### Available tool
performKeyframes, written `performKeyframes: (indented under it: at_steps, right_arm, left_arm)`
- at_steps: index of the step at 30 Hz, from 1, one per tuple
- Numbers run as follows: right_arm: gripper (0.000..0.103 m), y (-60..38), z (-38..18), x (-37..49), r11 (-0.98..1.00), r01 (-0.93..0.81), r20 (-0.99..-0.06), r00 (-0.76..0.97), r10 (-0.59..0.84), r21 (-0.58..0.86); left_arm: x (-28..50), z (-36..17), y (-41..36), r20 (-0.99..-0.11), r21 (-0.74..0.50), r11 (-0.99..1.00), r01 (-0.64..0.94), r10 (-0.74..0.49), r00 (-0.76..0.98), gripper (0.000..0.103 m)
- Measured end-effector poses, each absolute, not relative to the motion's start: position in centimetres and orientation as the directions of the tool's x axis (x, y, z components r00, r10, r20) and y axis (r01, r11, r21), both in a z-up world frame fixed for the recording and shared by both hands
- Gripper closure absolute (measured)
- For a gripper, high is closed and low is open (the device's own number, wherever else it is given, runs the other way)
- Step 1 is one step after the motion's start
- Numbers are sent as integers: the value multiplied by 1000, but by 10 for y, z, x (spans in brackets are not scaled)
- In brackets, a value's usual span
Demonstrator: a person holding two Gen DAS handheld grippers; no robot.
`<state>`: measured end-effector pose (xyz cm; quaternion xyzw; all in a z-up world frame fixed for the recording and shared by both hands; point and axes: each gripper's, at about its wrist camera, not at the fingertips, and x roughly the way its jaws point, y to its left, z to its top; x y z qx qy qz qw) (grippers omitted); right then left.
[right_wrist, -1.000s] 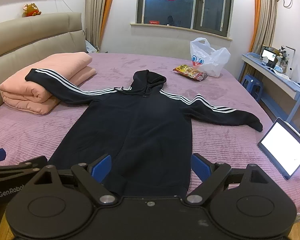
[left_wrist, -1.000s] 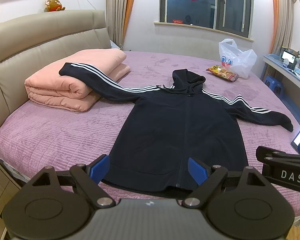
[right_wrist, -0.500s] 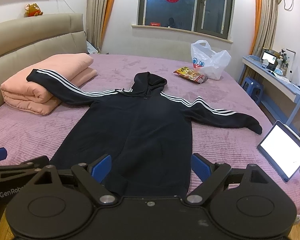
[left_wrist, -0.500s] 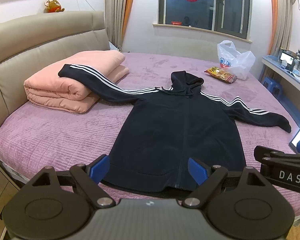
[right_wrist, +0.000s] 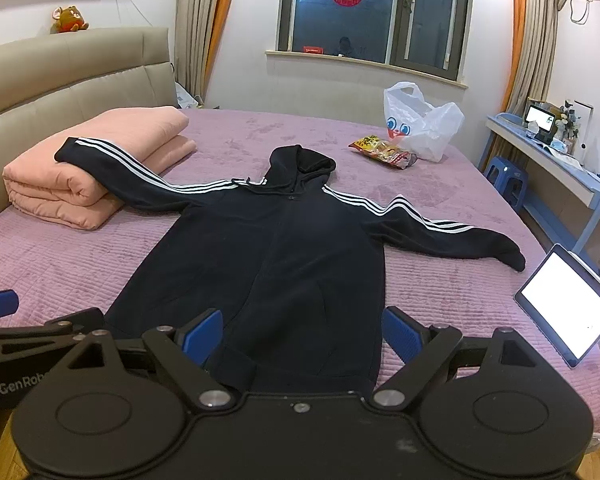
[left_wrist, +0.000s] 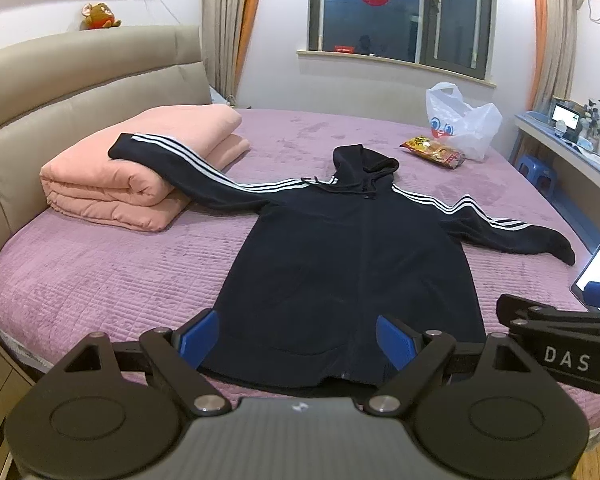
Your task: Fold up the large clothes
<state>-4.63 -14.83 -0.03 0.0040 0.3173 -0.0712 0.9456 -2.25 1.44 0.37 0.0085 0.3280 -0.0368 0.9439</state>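
Note:
A black hoodie [left_wrist: 348,264] with white sleeve stripes lies flat and spread out on the purple bed [left_wrist: 100,272], hood away from me; it also shows in the right wrist view [right_wrist: 272,256]. Its left sleeve rests on a folded pink quilt [left_wrist: 140,164]. My left gripper [left_wrist: 298,340] is open and empty, held above the hoodie's hem. My right gripper [right_wrist: 304,338] is open and empty, also near the hem, to the right of the left one.
A white plastic bag [right_wrist: 420,124] and a snack packet [right_wrist: 384,152] lie at the far right of the bed. A lit tablet [right_wrist: 568,304] lies on the bed's right edge. A beige headboard [left_wrist: 60,92] stands at the left, a blue desk [right_wrist: 552,164] and stool at the right.
Both grippers have drawn back slightly and tilted up; the hoodie sits a little lower in the views. Nothing was taken hold of.

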Motion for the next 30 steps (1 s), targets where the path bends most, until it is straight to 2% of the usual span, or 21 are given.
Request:
performKeyframes:
  at_steps: [8, 14, 20, 25, 30]
  right_arm:
    - [0, -176, -31, -9, 986, 168, -647, 750, -136, -13]
    - [0, -232, -89, 73, 967, 253, -679, 714, -171, 22]
    - [1, -310, -157, 190, 921, 380, -717, 665, -209, 84]
    - [4, -386, -183, 249, 846, 509, -742, 627, -237, 160]
    - [6, -502, -176, 272, 720, 658, -771, 570, -284, 222]
  left_arm:
    - [18, -24, -6, -659, 11, 994, 113, -78, 748, 15]
    - [106, -80, -37, -692, 35, 977, 210, -128, 710, 16]
    - [230, -143, -65, -716, -57, 953, 299, -247, 652, 23]
    - [301, -171, -84, -751, -50, 946, 320, -247, 613, 24]
    - [334, -171, -98, -803, -17, 950, 311, -198, 563, 23]
